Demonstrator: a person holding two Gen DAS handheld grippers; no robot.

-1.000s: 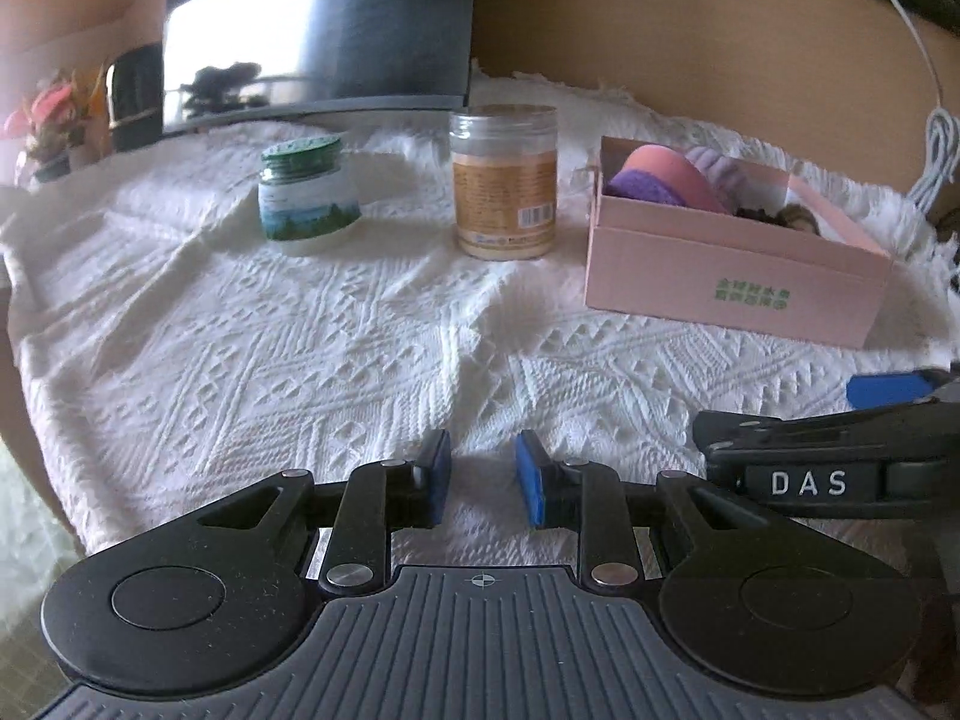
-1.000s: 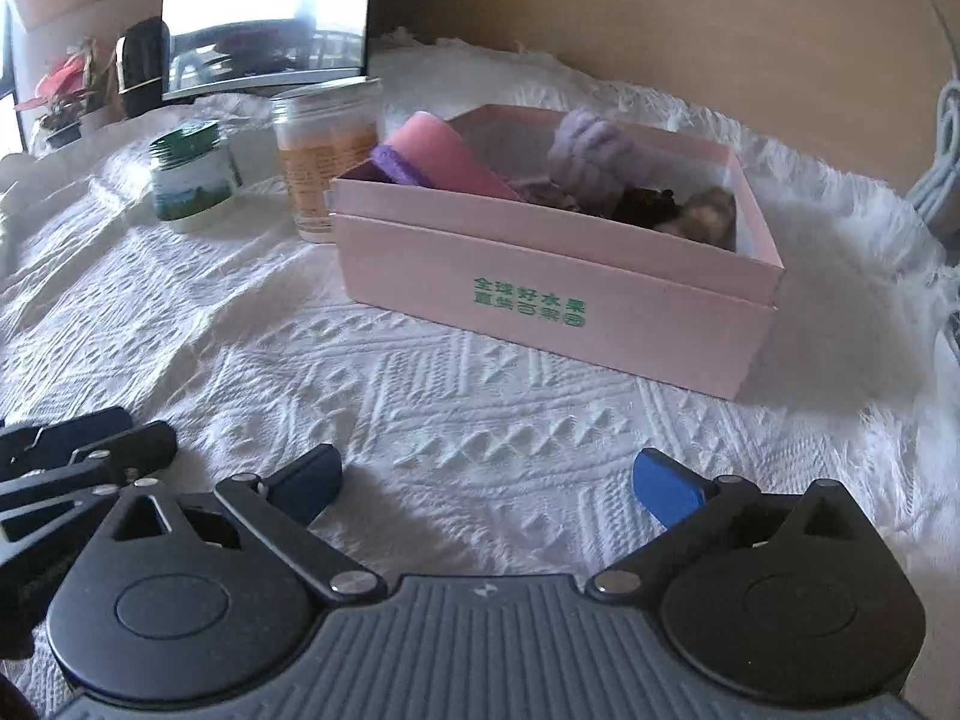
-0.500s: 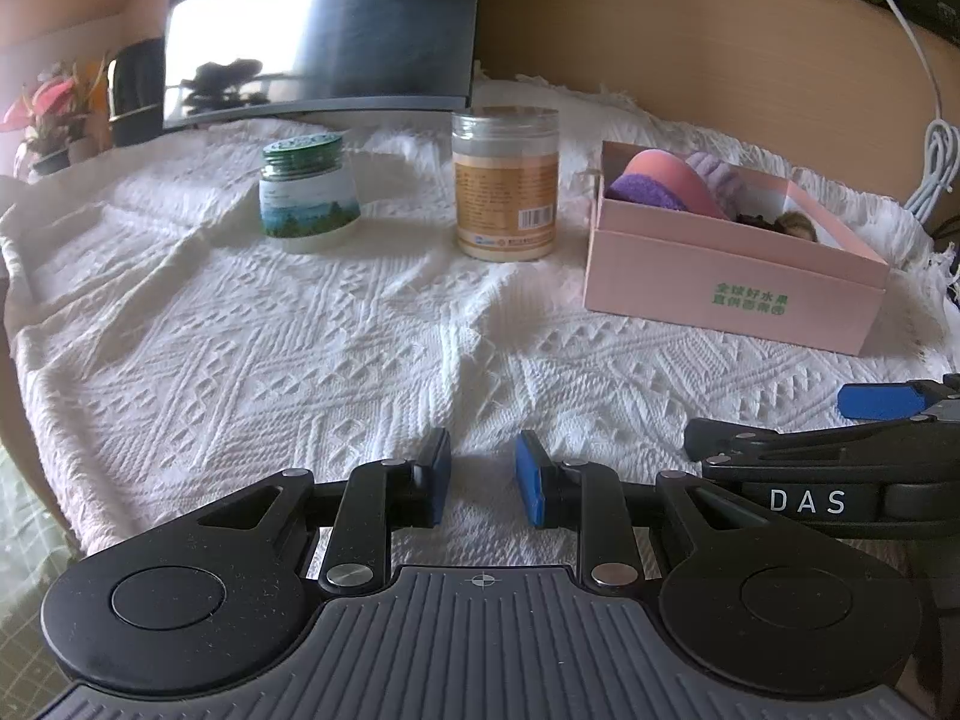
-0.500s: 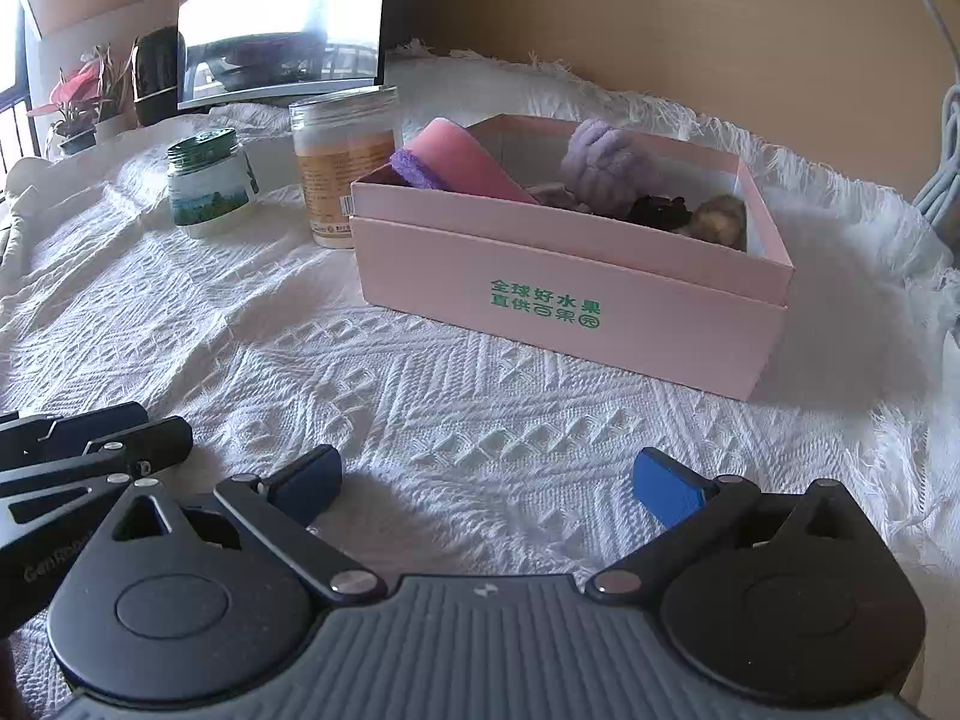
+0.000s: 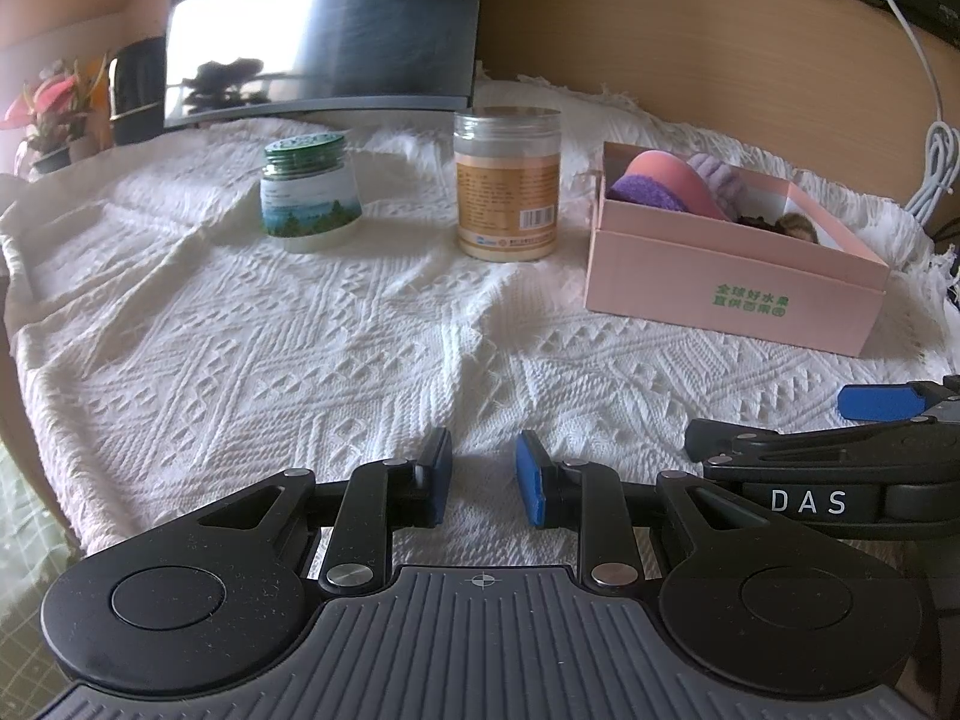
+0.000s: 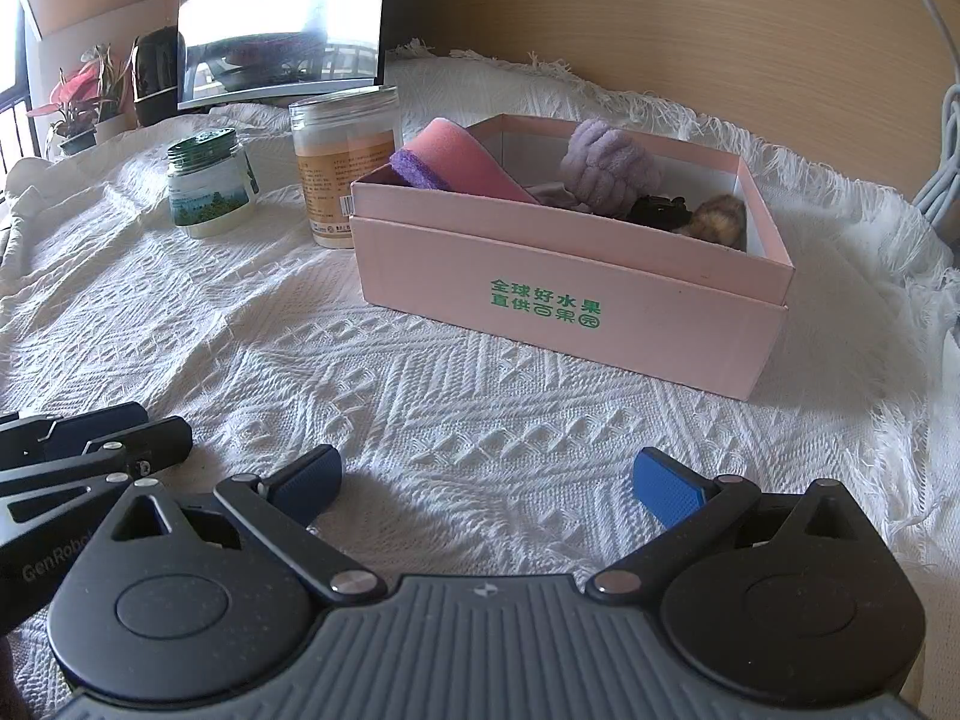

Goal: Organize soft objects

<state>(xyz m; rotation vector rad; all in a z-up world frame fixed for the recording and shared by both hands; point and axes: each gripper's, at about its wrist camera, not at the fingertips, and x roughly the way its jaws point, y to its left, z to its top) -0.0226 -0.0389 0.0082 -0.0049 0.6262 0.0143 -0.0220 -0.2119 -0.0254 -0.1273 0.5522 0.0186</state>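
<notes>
A pink box (image 6: 564, 294) with green print stands on the white woven cloth; it also shows in the left wrist view (image 5: 732, 294). Inside lie a pink and purple sponge (image 6: 456, 165), a lilac fluffy scrunchie (image 6: 609, 165), a dark item and a brown furry item (image 6: 717, 219). My right gripper (image 6: 486, 480) is wide open and empty, low over the cloth in front of the box. My left gripper (image 5: 483, 468) has its jaws a narrow gap apart with nothing between them, left of the right gripper and near the cloth's front edge.
A green-lidded jar (image 5: 309, 198) and a taller clear jar with an orange label (image 5: 507, 183) stand left of the box. A dark monitor (image 5: 324, 30) and a potted plant (image 5: 51, 114) are at the back. A white cable (image 5: 933, 138) hangs on the right wall.
Both grippers have drawn back from the box toward the front of the cloth, and the box looks farther away. Neither gripper's opening has changed.
</notes>
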